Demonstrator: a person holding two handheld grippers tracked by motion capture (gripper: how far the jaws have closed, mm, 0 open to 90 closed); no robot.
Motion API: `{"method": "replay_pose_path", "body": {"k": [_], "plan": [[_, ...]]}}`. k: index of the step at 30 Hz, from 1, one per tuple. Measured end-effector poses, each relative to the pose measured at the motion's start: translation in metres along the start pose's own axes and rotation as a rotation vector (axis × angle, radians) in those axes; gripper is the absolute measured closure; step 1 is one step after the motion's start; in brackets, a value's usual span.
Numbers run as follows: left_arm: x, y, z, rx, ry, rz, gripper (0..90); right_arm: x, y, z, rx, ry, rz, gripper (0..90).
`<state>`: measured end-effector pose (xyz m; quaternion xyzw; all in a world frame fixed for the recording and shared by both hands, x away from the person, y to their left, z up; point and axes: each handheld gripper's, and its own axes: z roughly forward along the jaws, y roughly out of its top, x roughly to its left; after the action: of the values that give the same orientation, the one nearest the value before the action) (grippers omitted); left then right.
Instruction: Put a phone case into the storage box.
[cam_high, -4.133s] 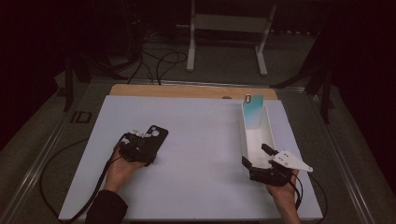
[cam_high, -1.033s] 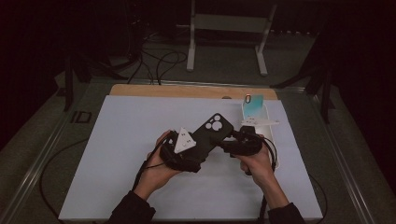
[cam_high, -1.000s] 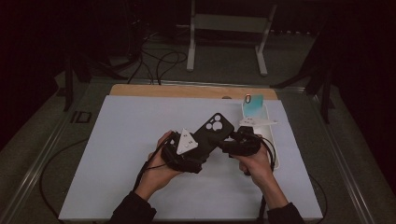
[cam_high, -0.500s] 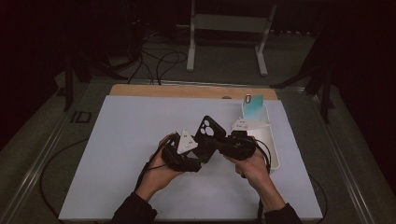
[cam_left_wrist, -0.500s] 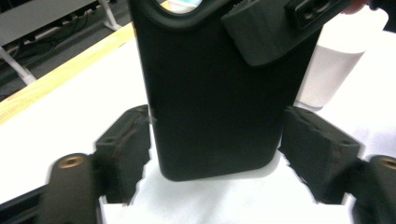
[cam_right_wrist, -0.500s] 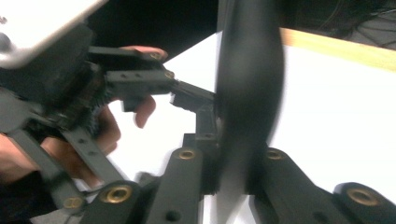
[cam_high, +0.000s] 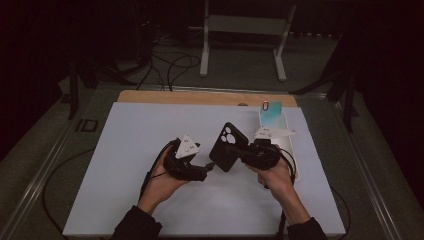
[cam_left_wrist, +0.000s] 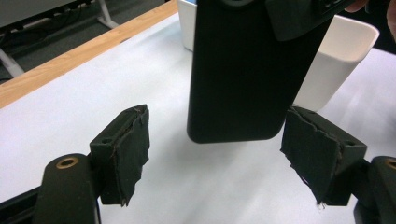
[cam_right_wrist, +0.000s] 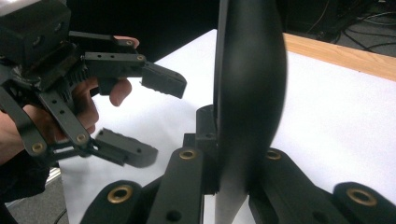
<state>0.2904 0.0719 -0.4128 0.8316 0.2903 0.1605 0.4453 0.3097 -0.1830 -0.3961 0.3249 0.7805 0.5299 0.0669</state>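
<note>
**Phone case passes from left jaws to right grip, standing on edge above the mat**

Since the earliest frame both hands have come in from the table's sides to its middle, and within the last second the black phone case (cam_high: 227, 146) has tipped from lying nearly flat between the grippers to standing on edge, camera cut-out uppermost.

Left gripper (cam_high: 202, 171) sits just left of the case with its jaws apart; over the last second they closed a little and then stopped. In the left gripper view the two torn foam pads (cam_left_wrist: 126, 151) flank the case's rounded lower end (cam_left_wrist: 243, 74), and neither seems to touch it, though the right-hand pad stands very close to the case's corner and I cannot rule out a brush there.

Right gripper (cam_high: 243, 152) has just closed, and its jaws are clamped on the case. The right gripper view shows the case edge-on (cam_right_wrist: 250, 93), rising out of the pinch with its long axis pointing up and away from the jaws.

So the case hangs above the white mat (cam_high: 150, 130), held at its right edge, its free lower end lying between the open left jaws. The left hand is nearer that end.

Behind the right hand, the white bin (cam_high: 290, 145) is partly covered, and the teal item (cam_high: 272, 111) at its far end is too small to name. The case's inner face is hidden.
</note>
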Motion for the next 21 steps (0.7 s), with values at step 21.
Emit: {"method": "replay_pose_path", "body": {"k": [21], "plan": [[0.004,-0.007,0.004,-0.016,-0.131,-0.010,21.7,0.008,0.004,-0.018,-0.058,0.135,-0.064,86.1]]}}
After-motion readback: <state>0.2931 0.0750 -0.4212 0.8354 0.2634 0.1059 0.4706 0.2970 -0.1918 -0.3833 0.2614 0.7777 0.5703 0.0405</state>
